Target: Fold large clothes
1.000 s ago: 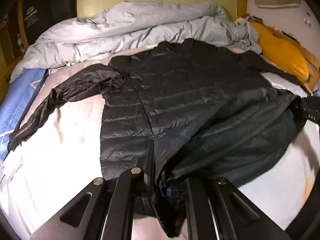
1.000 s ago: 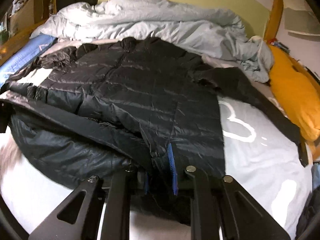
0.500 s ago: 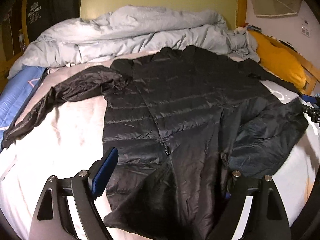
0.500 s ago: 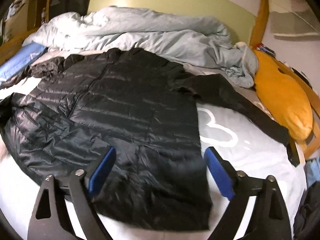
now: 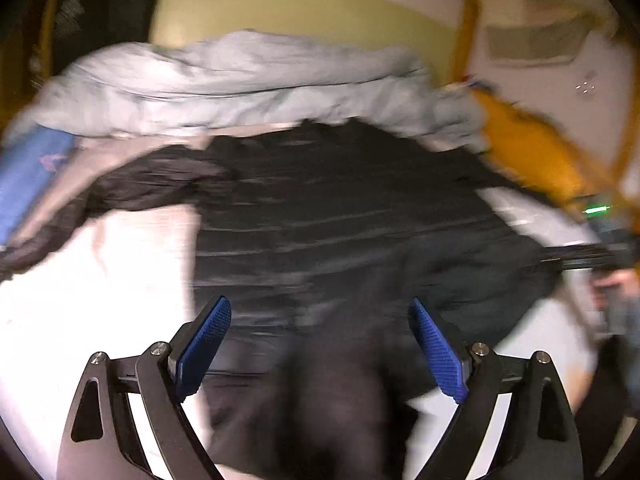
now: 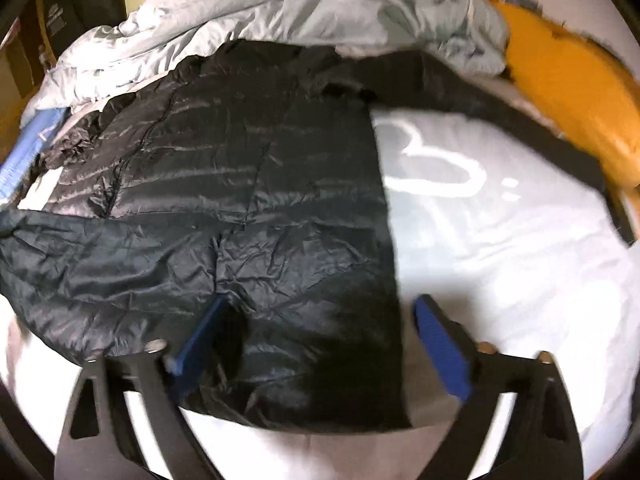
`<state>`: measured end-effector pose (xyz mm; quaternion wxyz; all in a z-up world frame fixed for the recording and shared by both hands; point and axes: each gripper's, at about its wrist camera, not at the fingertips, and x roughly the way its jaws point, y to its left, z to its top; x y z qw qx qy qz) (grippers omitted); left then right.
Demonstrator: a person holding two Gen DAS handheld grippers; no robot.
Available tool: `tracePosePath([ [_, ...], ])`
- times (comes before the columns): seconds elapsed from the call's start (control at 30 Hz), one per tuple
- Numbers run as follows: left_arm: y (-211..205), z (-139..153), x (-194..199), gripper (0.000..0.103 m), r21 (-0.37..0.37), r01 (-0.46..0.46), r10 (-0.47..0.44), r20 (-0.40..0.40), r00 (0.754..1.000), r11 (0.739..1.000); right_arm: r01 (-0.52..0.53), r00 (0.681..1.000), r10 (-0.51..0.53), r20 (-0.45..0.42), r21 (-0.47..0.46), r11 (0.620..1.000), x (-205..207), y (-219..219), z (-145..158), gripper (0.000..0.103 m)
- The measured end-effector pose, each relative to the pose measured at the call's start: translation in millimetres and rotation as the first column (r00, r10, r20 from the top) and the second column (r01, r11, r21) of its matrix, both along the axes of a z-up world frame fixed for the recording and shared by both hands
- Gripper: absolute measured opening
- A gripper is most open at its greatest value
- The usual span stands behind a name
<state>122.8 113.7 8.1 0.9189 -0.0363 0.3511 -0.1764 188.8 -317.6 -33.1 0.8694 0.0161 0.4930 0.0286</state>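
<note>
— On the bed, what lies where?
— A black jacket is spread flat on the white sheet, its sleeve reaching toward an orange pillow; a grey duvet is heaped behind.
— And the grippers?
— Left gripper, fingers apart, holds nothing above the hem. Right gripper, likewise spread wide, straddles the jacket's edge.
</note>
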Motion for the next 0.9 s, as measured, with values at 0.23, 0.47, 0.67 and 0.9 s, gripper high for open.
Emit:
tracePosePath([
  [0.23,-8.1,1.4,-11.5,0.103,0.080,-0.028,0.027,0.012,1.000,0.996,0.041,0.998,-0.039,0.057,-0.027,0.999,1.8,-2.0,2.8,0.006],
  [0.47,14.6,-19.5,-1.0,0.103,0.067,-0.137,0.140,-0.038,0.989,0.988,0.049,0.960,-0.045,0.278,-0.009,0.999,-9.5,-1.6,43.9,0.002],
  [0.67,34.2,-47.9,23.2,0.007,-0.060,-0.162,0.155,-0.113,0.981,0.985,0.066,0.973,-0.052,0.223,-0.057,0.996,13.1,6.6,25.4,0.002],
  [0.9,39.3,-25.8,34.0,0.006,-0.041,-0.235,0.236,0.001,0.972,0.971,0.068,0.925,-0.033,0.379,-0.080,0.995,11.9,8.3,57.4,0.002],
])
